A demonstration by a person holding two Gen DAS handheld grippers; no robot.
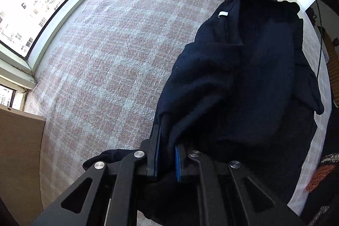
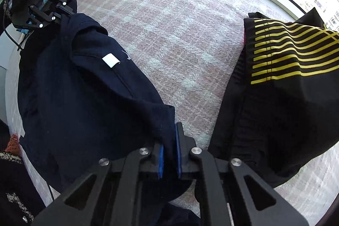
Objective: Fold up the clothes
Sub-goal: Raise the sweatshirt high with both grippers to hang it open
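Left tongs (image 1: 166, 154) and right tongs (image 2: 169, 154) each clamped on edge of navy garment (image 2: 84, 99), hanging between them above pink checked blanket (image 2: 180, 35). Black yellow-striped garment (image 2: 286, 77) beside.

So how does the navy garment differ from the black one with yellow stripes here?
The navy garment is plain with a small white tag; the black garment has yellow stripes. The navy garment hangs clamped between the left hand-held gripper and right hand-held gripper; neither grips the black garment. Both are dark.
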